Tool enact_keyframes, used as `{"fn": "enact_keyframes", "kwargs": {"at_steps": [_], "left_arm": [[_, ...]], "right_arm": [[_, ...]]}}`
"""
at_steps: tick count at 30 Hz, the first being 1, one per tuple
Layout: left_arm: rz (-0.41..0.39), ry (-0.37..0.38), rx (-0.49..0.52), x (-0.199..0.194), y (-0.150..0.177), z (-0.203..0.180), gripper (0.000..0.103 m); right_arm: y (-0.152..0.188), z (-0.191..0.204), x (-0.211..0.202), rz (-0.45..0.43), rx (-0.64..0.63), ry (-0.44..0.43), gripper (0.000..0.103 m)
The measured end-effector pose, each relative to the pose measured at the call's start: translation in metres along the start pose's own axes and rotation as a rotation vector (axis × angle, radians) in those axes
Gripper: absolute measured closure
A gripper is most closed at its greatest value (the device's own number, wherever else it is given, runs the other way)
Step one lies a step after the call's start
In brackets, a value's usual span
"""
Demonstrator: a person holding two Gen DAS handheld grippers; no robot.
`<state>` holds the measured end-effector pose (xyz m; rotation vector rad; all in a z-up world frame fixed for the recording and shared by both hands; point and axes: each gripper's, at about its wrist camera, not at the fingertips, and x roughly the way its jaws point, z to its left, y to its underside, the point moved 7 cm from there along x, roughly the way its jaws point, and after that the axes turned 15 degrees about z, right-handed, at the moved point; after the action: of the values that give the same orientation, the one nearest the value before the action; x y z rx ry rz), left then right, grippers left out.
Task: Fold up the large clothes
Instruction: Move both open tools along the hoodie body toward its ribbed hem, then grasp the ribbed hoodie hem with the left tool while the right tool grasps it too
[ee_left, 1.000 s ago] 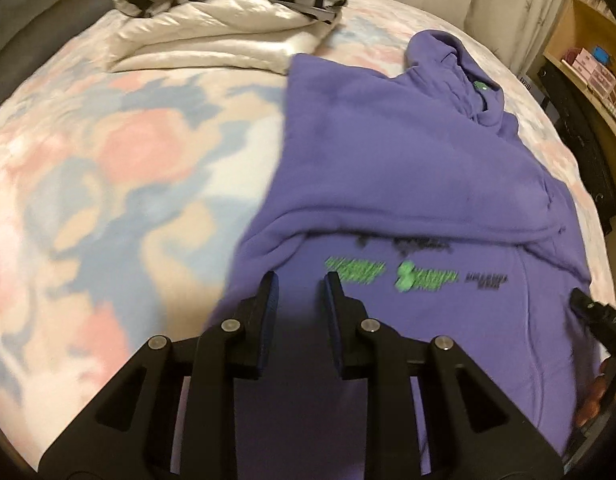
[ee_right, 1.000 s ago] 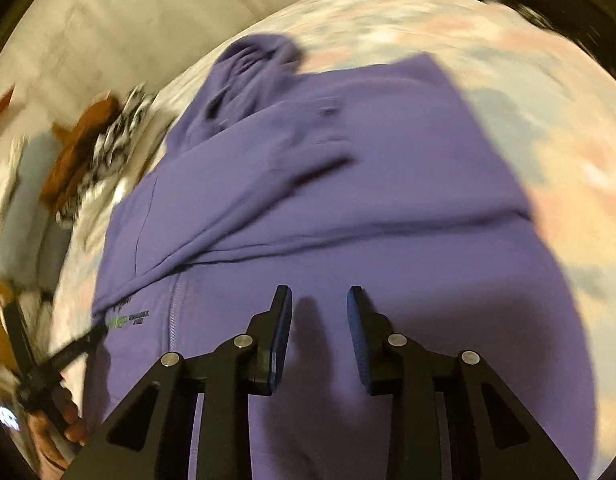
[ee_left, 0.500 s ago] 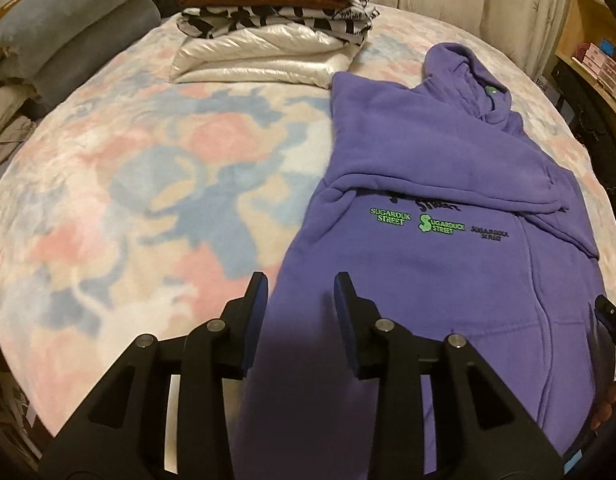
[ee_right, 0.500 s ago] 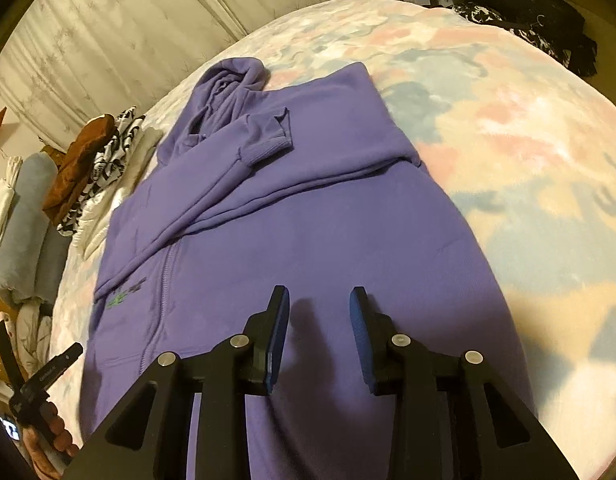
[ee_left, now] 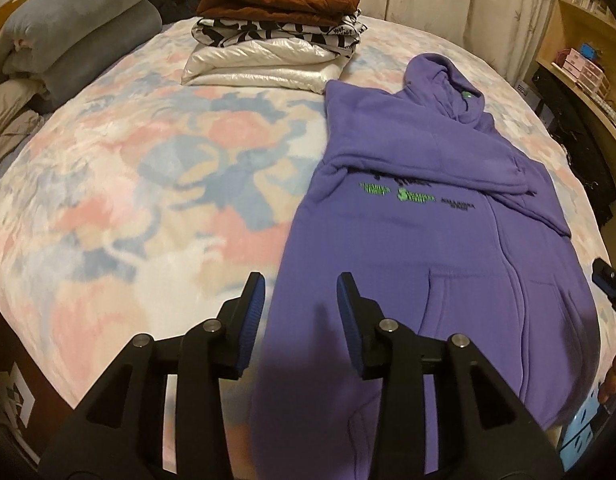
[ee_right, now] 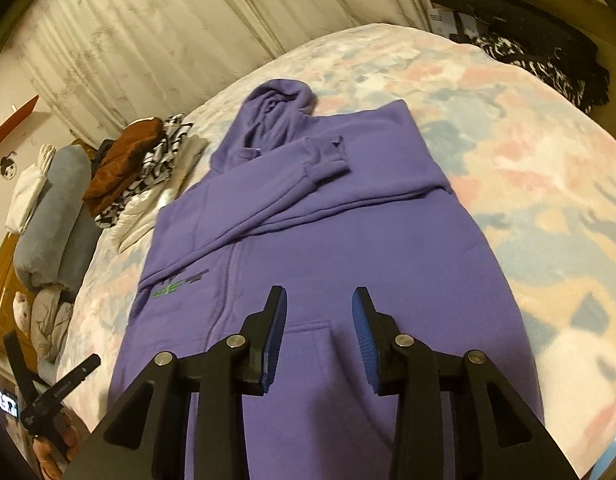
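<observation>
1 purple hoodie point(ee_left: 392, 240) lies flat on the bed point(ee_left: 128, 200), sleeves folded across chest, just ahead of & below both my grippers. 1 stack of 3 folded clothes point(ee_left: 276, 36) beyond it. My left gripper point(ee_left: 300, 300) & right gripper point(ee_right: 318, 320): jaws partly apart, just been opening, nothing between, touching nothing.

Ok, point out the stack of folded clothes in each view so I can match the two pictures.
Left wrist view: stack of folded clothes sits top centre, brown piece on top, just left of the hood.
Right wrist view: same stack lies at left, tipped sideways, between the grey pillows and the hoodie.
Shared landmark: the purple hoodie spread flat on the pastel blanket.
</observation>
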<state>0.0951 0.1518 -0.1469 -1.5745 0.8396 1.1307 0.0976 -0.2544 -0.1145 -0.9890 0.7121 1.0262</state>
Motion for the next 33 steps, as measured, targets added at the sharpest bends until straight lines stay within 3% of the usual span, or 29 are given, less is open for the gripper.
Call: {"fn": "enact_keyframes", "kwargs": {"at_steps": [5,8,16,23,28,33], "left_arm": [[0.039,0.026,0.038,-0.002,0.022,0.006,0.063],[0.06,0.051,0.091,-0.006,0.04,0.015,0.053],[0.16,0.209,0.141,0.004,0.082,0.028,0.052],[0.208,0.279,0.174,0.019,0.093,0.023,0.049],[0.214,0.322,0.163,0.025,0.092,0.026,0.046],[0.214,0.35,0.167,0.03,0.092,0.022,0.038]], "right_arm": [[0.019,0.012,-0.022,0.01,-0.063,0.021,0.068],[0.037,0.005,-0.039,0.01,-0.118,0.064,0.067],[0.1,-0.065,-0.066,0.052,-0.147,0.108,0.067],[0.138,-0.126,-0.071,0.099,-0.097,0.026,0.067],[0.148,-0.141,-0.076,0.087,-0.093,-0.018,0.067],[0.157,-0.151,-0.074,0.113,-0.092,-0.002,0.067]]}}
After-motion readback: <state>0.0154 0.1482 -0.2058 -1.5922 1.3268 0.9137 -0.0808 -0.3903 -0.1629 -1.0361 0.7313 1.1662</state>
